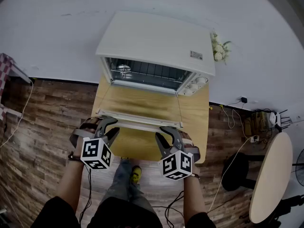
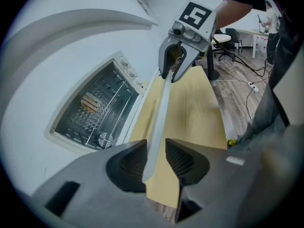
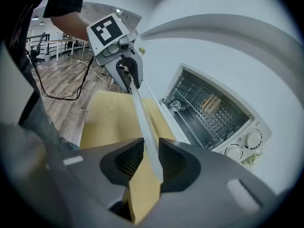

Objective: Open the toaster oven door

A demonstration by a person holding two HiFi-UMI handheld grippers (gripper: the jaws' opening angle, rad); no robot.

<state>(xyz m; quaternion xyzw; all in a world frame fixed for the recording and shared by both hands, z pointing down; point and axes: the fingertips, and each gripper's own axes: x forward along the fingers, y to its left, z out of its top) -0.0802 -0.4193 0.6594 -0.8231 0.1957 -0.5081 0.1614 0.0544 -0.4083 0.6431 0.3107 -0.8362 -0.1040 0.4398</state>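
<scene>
the toaster oven door (image 1: pixel 141 103) already lies fully down. left tongs (image 1: pixel 107 127) stand spread around its handle (image 1: pixel 140 120), right tongs (image 1: pixel 166 134) pinch it. next, probably: let go, withdraw.

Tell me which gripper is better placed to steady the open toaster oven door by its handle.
Right, probably. The right gripper has its pads against both sides of the door handle; the left gripper has the handle between its jaws, but a gap shows beside one pad.
</scene>
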